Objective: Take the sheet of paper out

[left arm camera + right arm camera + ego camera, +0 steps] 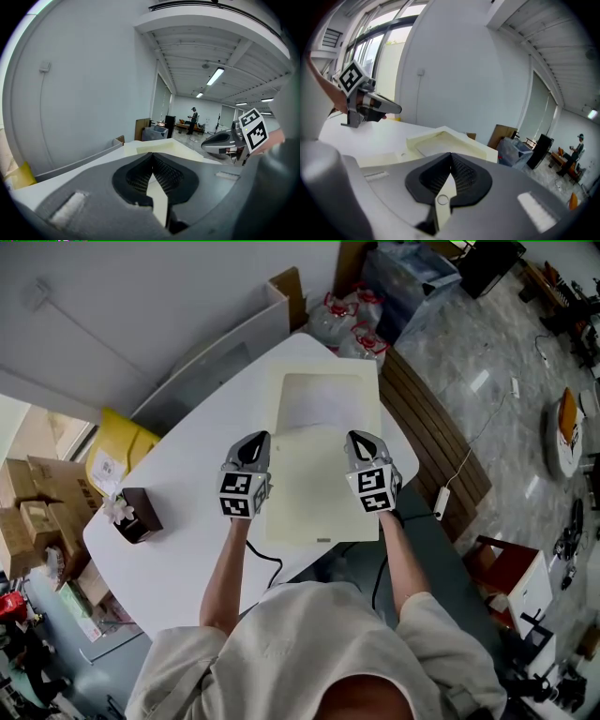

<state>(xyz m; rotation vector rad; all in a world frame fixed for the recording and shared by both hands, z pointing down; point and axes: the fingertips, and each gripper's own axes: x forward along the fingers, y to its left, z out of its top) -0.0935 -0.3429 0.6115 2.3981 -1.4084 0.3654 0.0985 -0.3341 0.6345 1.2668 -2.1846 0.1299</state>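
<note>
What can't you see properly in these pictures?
- Sheet of paper: head view, pale against the pale cream case, so its edges are hard to trace.
- Tips of the left hand-held gripper and right hand-held gripper: head view, their own bodies cover whether they touch the case.
- Small brown box: head view, too small to tell its contents.

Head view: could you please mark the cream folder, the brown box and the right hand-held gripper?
Folder [314,488]: head view, on its bare lower flap.
Brown box [142,512]: head view, on its dark body.
Right hand-held gripper [361,439]: head view, between its fingertips.
</note>
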